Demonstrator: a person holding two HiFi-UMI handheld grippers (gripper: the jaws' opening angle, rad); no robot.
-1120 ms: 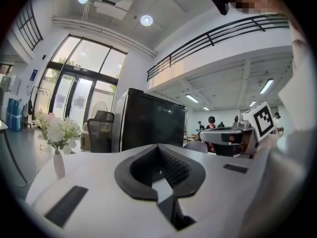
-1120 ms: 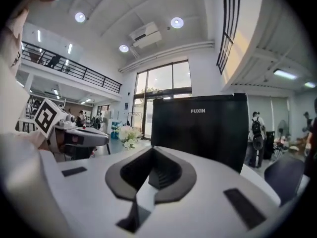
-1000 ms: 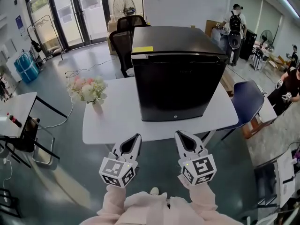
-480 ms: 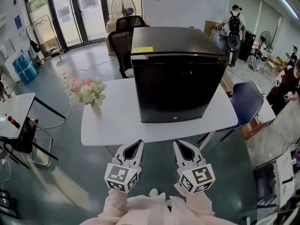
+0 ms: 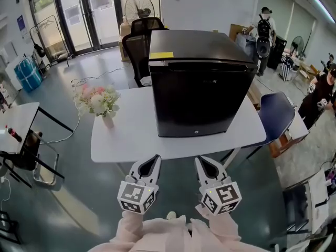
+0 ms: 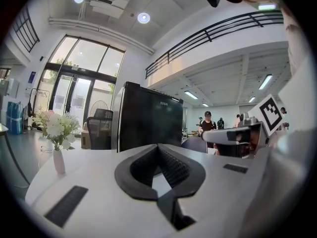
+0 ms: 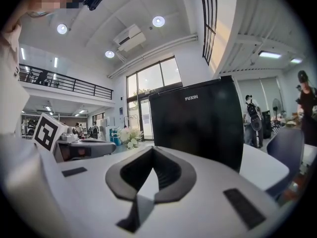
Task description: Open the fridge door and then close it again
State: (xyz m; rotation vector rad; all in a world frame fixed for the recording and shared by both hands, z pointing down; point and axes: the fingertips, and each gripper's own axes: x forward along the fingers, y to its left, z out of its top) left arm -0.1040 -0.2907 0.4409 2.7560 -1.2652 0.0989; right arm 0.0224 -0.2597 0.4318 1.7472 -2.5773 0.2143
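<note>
Clenched on nothing, the left gripper and the right gripper hang side by side just short of the near table edge. In each gripper's own view I see two ribbed black pads meeting at a point, set in a smooth white plastic shell, with only air between them. Both point roughly level toward the fridge, their tips leaning slightly toward each other. A white cube with black square markers rides on the left one and a matching cube on the right, and pale pink sleeves run back from them to the bottom of the head view.

Ahead of them stands the black, boxy compact fridge, toward the right half of the table and well apart from both grippers. Its glossy flat door is shut, flush with the cabinet, with small pale lettering near the top and a tiny round mark low down. A yellow rectangular label lies on the front left corner of its matt top.

It sits on a smooth white rectangular table. At the table's left end is a slim pale vase of white and pink flowers. Black mesh office chairs stand behind the table, and a blue moulded chair is tucked in at its right. Farther off I make out a round pedestal fan, tall glass doors and a person with a backpack, all on a grey polished floor.
</note>
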